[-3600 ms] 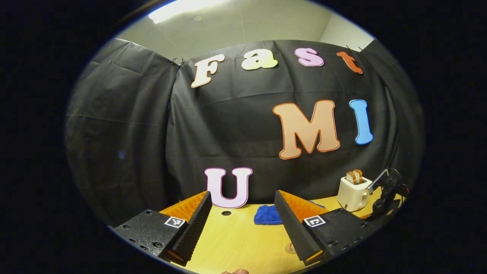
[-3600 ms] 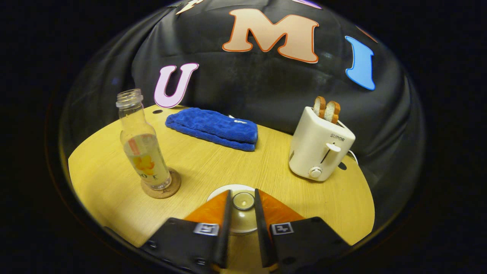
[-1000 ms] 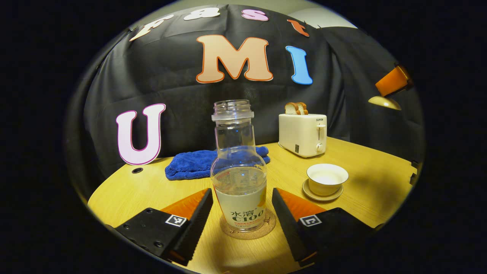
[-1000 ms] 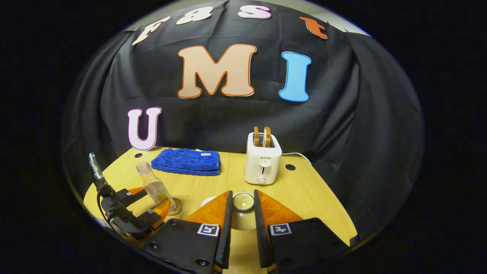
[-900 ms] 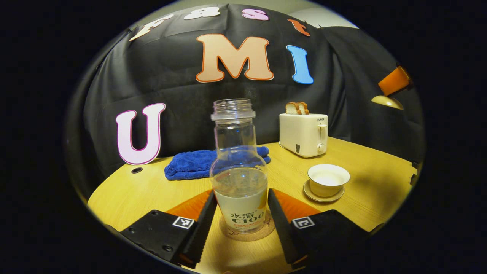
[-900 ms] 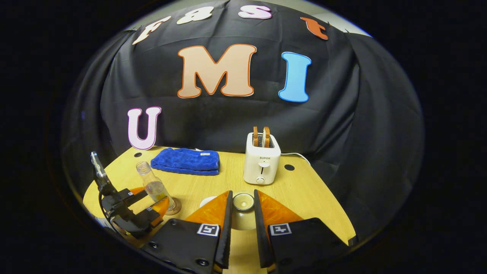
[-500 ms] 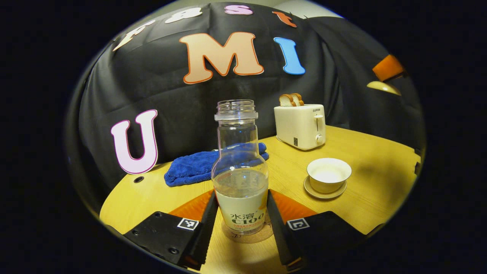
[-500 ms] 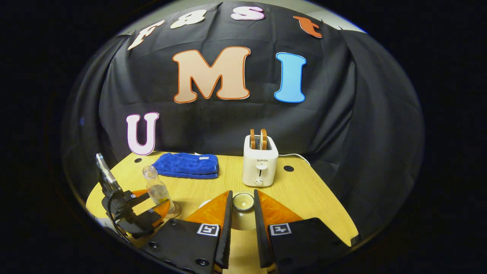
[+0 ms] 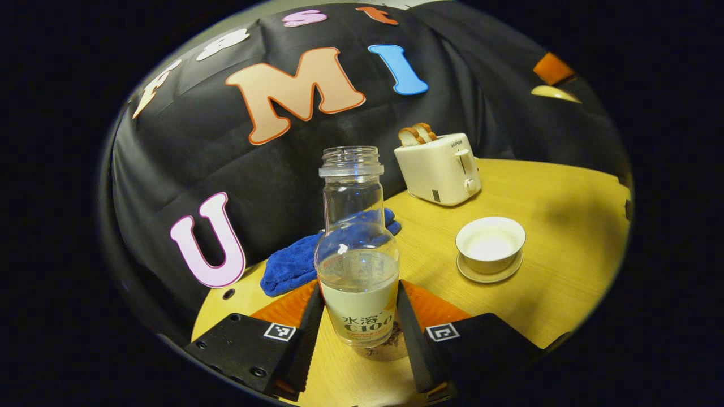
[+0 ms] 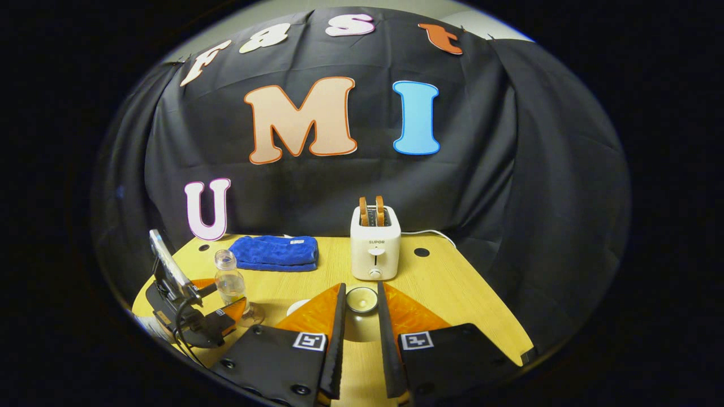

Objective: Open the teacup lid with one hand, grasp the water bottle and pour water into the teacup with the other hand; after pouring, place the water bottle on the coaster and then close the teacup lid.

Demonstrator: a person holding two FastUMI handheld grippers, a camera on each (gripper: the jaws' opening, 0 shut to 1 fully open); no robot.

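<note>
Left tongs (image 9: 358, 316): both fingers are clamped on the labelled lower body of the clear, uncapped plastic water bottle (image 9: 355, 265). A second ago they stood apart on either side of it; they have since closed. The bottle has also left the round cork coaster (image 9: 390, 349), which now shows behind its base, and the view has tilted. Judgement: the grasp is complete and the carry toward the cup has begun.

Right tongs (image 10: 360, 316): closed on the knob of the cream ceramic teacup lid (image 10: 361, 301), held well above the worktop, as in the earlier frames. In the left gripper view the lid (image 9: 554, 93) hangs high up, to the right of the toaster. The opening step is therefore done.

White ceramic teacup (image 9: 490, 244): it stands uncovered on its saucer (image 9: 490, 272) on the yellow wooden worktop (image 9: 554, 198), in front of the cream two-slot toaster (image 9: 438, 168). The bottle is to the toaster's front left. A folded blue cloth (image 9: 300, 261) lies to the toaster's left, behind the bottle.

Bottle contents: about half full. The remaining steps are the pour, the return to the coaster and the re-lidding. Risk: with no cap, an early tilt would spill water.
</note>
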